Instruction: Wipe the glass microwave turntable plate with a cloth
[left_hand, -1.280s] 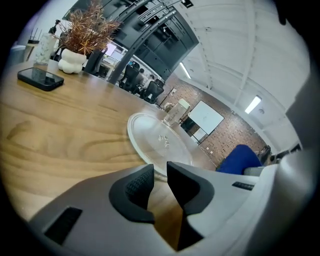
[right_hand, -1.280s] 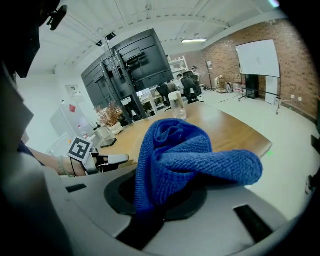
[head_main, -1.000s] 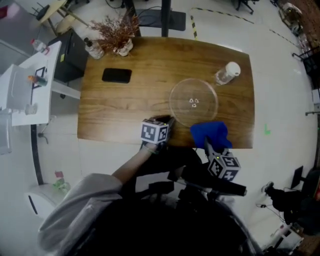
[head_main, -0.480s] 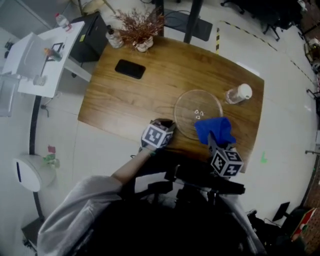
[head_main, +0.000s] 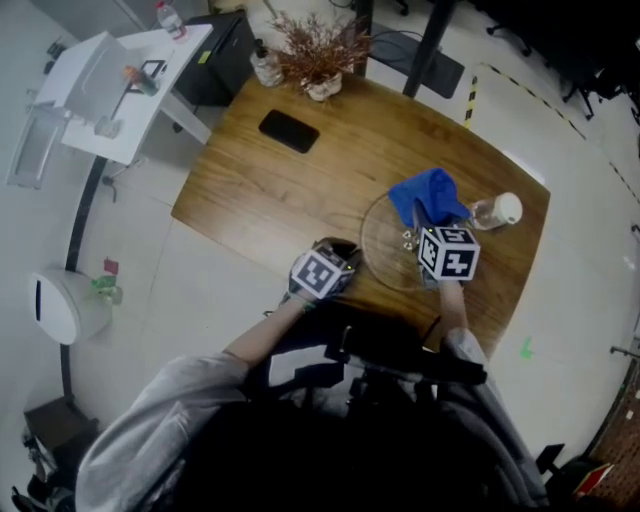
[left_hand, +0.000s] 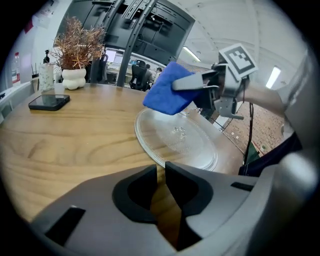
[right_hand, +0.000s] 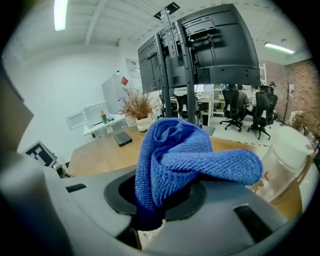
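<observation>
The clear glass turntable plate (head_main: 392, 252) (left_hand: 175, 141) lies flat on the wooden table (head_main: 270, 190), near its front right. My right gripper (head_main: 426, 224) (right_hand: 155, 200) is shut on a bunched blue cloth (head_main: 428, 194) (right_hand: 185, 160) (left_hand: 167, 95). It holds the cloth over the far half of the plate; I cannot tell whether cloth and glass touch. My left gripper (head_main: 334, 247) (left_hand: 160, 185) sits low at the table's front edge, just left of the plate. Its jaws are shut with only wood showing between them.
A clear bottle with a white cap (head_main: 497, 211) (right_hand: 282, 160) stands right of the plate, close to the cloth. A black phone (head_main: 289, 131) (left_hand: 48, 102) lies at the far left. A dried plant in a white vase (head_main: 318, 55) (left_hand: 75, 50) stands at the far edge.
My right gripper has carried the cloth from the table's near edge forward over the plate to its far side. The left gripper has stayed by the front edge.
</observation>
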